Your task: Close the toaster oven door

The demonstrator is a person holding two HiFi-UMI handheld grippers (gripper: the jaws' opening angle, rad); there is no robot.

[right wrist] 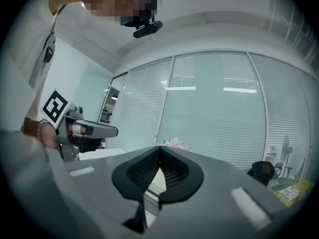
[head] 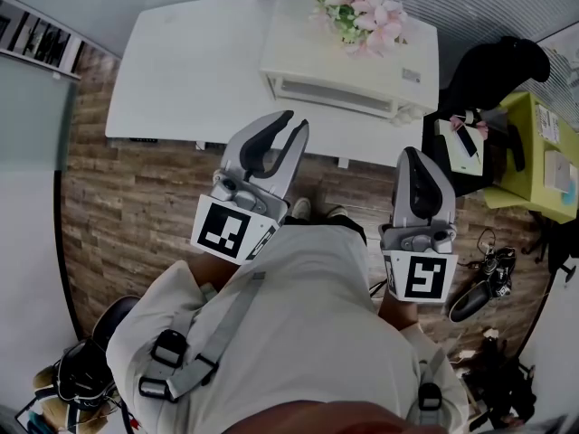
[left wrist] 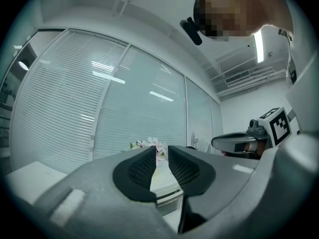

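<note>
Person wears a loose white fabric shirt [head: 298, 315]. Grey webbing harness straps [head: 210, 337] with black plastic buckles [head: 170, 349] run over it. Left gripper [head: 294, 123] and right gripper [head: 412, 155] have pale grey moulded shells and black ribbed pads [left wrist: 141, 171]. White left marker cube [head: 224, 229] and right marker cube [head: 422, 277] carry black square patterns.

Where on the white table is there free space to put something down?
The white table is bare left of the toaster oven, up to its left edge. Its right end is crowded: the oven with flowers on top.
</note>
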